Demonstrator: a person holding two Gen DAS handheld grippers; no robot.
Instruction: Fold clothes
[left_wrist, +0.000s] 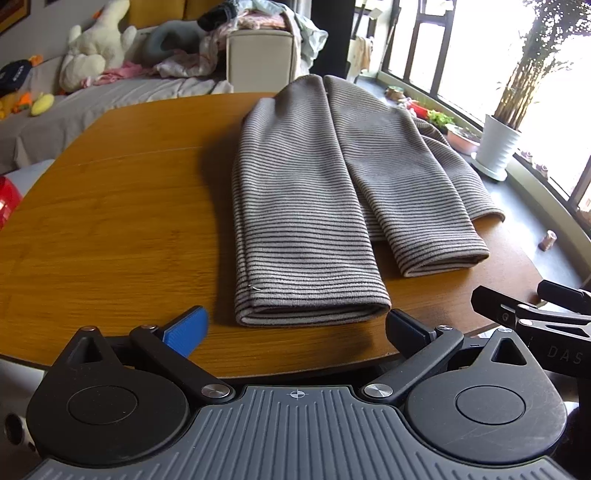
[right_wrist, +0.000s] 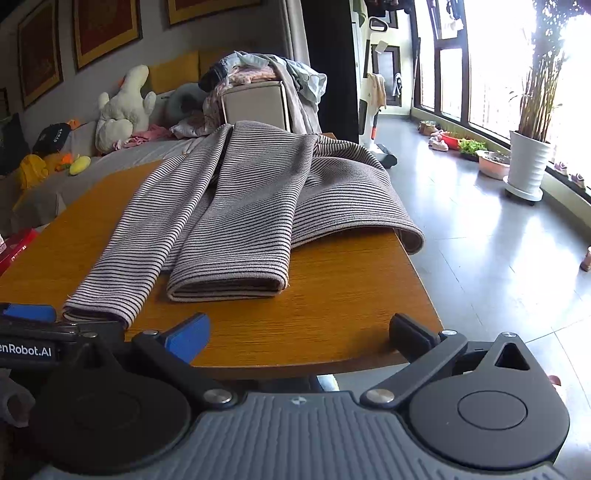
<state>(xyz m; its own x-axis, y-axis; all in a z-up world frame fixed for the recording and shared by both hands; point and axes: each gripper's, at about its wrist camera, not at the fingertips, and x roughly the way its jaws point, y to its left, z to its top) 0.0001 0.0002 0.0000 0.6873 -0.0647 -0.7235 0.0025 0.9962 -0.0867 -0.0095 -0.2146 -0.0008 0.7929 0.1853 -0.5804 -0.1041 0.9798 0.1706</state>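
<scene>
Few words can be read in this room. In the left wrist view, the pale letters "DAS" stand on the dark body of the right gripper (left_wrist: 532, 295), cut off at the frame's right edge. In the right wrist view, a white label on the left gripper (right_wrist: 27, 314) reads "enRobot.AI", its opening letters lost beyond the left edge of the frame. A black cap (right_wrist: 55, 136) on the grey sofa (right_wrist: 147, 155) behind the table bears pale lettering too small to read. The framed pictures (right_wrist: 107, 29) on the wall carry no legible writing.
</scene>
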